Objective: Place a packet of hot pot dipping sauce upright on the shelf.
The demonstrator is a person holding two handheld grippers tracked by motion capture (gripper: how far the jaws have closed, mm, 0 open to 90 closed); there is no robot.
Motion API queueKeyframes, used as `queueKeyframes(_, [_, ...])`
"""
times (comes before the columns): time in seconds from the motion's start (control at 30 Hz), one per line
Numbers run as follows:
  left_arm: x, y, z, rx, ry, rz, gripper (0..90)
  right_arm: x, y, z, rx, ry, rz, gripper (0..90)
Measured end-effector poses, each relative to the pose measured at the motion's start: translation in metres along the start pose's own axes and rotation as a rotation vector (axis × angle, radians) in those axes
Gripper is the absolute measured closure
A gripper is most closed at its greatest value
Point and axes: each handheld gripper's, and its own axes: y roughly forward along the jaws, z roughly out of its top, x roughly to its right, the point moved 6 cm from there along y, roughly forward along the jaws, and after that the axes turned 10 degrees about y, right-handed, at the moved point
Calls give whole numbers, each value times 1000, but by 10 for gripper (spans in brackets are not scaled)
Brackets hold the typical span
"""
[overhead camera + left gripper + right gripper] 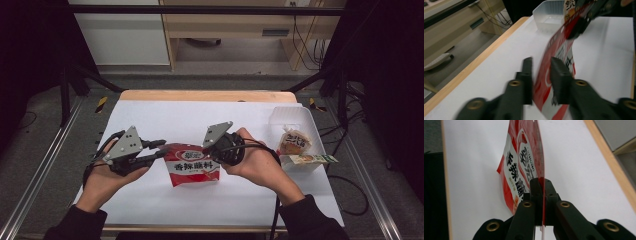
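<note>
The right gripper [541, 183] pinches the red packet's [192, 169] top edge above mid-table; the left gripper [541, 72] straddles it, jaws parted. The thin seam could slip free.

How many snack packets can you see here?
3: a red packet held between both grippers, and two smaller packets in the clear tray. More might hide beneath those.

Bright even overhead light, dark surroundings — left gripper view blurred, perhaps motion.
</note>
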Motion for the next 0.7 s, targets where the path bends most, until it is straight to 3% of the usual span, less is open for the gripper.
queueKeyframes(0.1, [1, -3, -13, -3, -34, 5, 454, 7, -7, 2, 9, -9, -22, 899])
queueKeyframes(0.23, [4, -1, -37, -44, -82, 7, 331, 16, -16, 4, 20, -15, -51, 899])
queueKeyframes(0.47, [15, 12, -72, -105, -128, -7, 225, 32, -32, 4, 43, -34, -104, 899])
queueKeyframes(0.7, [22, 20, -96, -124, -168, 6, 160, 46, -41, 1, 54, -25, -130, 899])
